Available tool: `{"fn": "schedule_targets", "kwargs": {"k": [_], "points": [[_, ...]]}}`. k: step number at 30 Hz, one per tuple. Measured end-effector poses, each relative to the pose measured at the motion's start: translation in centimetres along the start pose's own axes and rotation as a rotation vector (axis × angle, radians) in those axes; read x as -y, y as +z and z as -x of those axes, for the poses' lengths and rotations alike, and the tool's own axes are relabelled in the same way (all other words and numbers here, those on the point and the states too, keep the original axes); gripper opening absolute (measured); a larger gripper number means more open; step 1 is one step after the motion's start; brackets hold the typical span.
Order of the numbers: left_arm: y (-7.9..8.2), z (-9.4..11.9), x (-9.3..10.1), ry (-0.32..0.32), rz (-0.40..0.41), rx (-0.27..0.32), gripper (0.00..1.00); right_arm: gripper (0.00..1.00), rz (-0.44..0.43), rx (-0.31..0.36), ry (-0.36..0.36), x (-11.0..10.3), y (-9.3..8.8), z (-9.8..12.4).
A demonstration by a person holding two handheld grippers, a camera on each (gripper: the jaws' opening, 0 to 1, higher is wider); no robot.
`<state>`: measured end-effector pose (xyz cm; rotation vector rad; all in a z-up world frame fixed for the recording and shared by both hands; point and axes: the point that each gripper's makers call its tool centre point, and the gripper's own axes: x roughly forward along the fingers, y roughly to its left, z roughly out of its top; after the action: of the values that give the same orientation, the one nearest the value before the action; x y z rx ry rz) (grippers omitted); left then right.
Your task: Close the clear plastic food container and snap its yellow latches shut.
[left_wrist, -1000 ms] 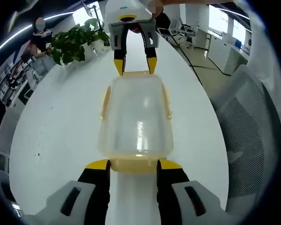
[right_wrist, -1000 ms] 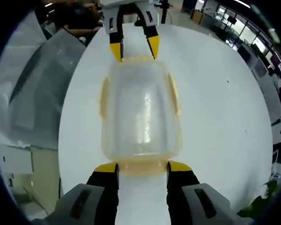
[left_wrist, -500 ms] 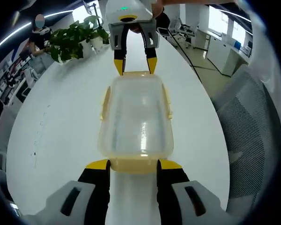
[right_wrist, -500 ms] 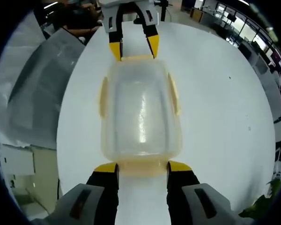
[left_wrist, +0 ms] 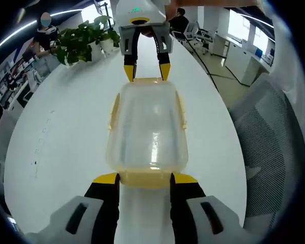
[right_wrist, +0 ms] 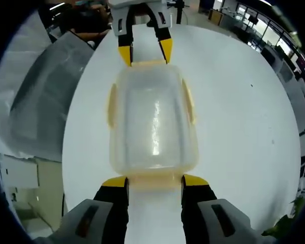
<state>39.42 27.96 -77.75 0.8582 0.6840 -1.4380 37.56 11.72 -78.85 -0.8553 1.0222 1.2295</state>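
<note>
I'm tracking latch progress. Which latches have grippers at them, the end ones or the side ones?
The end ones: the left gripper and right gripper each straddle an end latch of the container. The side latches have none.

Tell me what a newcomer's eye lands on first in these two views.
The clear plastic food container with yellow latches sits lid-on in the middle of the white table, a gripper at each short end. The left gripper brackets the near latch with yellow-tipped jaws; the right gripper does the same at the far end. A green potted plant stands behind.
</note>
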Motion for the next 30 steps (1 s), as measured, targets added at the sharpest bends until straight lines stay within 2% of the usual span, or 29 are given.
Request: {"fn": "schedule_targets", "kwargs": {"k": [8,10,12,14,17,19,21,24,26,27,28,30], "points": [[0.0,0.0,0.1,-0.002,0.003,0.006,0.38,0.39,0.007,-0.006,-0.012,0.1,-0.2,-0.2],[0.0,-0.1,0.1,-0.001,-0.011,0.014,0.39,0.39,-0.023,-0.034,-0.013,0.1,-0.9,-0.4],[-0.2,-0.1,0.1,-0.003,0.002,0.004,0.41,0.43,-0.021,-0.067,-0.026,0.1,-1.6,-0.6],[-0.4,-0.1,0.1,0.009,-0.006,0.0,0.46,0.43,-0.027,-0.065,-0.021,-0.1,-2.0,-0.6],[-0.3,0.3,0.2,0.009,0.039,0.017,0.45,0.42,-0.052,-0.048,-0.035,-0.2,-2.0,0.0],[-0.3,0.7,0.1,0.019,0.059,0.028,0.45,0.42,-0.099,-0.028,-0.05,-0.1,-2.0,0.5],[-0.3,1.0,0.1,0.031,0.097,0.033,0.45,0.41,-0.221,0.038,-0.063,0.0,-1.5,1.3],[0.2,1.6,0.2,0.047,0.184,0.066,0.43,0.39,-0.336,0.09,-0.067,0.0,-1.3,2.4],[0.6,1.9,0.2,0.074,0.318,0.104,0.43,0.39,-0.409,0.123,-0.078,0.0,-1.3,3.0],[0.8,1.9,0.5,0.063,0.329,0.123,0.44,0.39,-0.448,0.145,-0.077,-0.1,-1.1,3.1],[0.5,1.8,0.5,0.084,0.339,0.112,0.44,0.39,-0.507,0.18,-0.066,-0.4,-0.6,3.2],[0.3,1.6,0.7,0.091,0.372,0.1,0.43,0.39,-0.562,0.201,-0.08,-0.3,-0.5,3.3]]}}
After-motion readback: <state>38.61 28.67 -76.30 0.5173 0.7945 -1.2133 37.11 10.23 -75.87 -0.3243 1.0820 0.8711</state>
